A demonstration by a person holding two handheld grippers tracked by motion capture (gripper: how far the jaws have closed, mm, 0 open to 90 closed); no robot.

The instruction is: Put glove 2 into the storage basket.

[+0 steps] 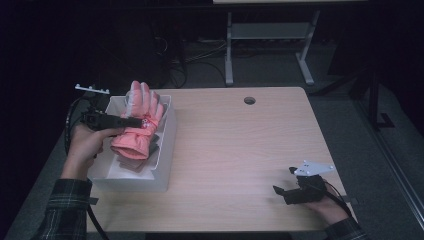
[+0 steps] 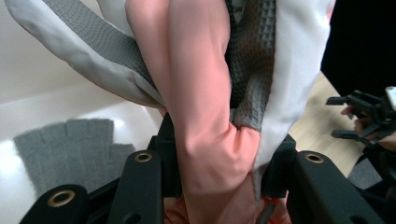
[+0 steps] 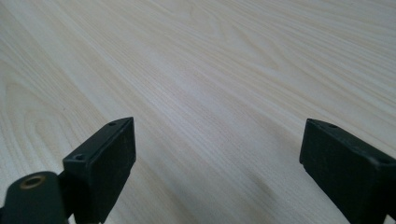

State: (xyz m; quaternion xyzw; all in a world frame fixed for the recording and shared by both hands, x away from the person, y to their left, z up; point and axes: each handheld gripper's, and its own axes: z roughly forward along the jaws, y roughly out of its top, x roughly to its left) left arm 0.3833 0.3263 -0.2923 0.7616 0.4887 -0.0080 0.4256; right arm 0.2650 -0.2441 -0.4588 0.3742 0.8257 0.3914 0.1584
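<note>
A pink and white padded glove [image 1: 140, 117] hangs above the white tray [image 1: 161, 165] at the table's left side, fingers pointing away from me. My left gripper [image 1: 137, 121] is shut on its middle. In the left gripper view the glove [image 2: 205, 93] bulges between the two black jaws, pink fabric flanked by grey grip patches. A grey knit glove [image 2: 70, 149] lies flat on the tray floor below. My right gripper [image 1: 281, 191] rests low over the table near the front right corner. Its jaws stand wide apart over bare wood [image 3: 219, 93], nothing between them.
The wooden table [image 1: 240, 150] has a round cable hole [image 1: 249, 100] near its far edge. Another piece of cloth [image 1: 155, 145] lies in the tray under the pink glove. A metal desk frame [image 1: 270, 45] and cables stand on the dark floor beyond.
</note>
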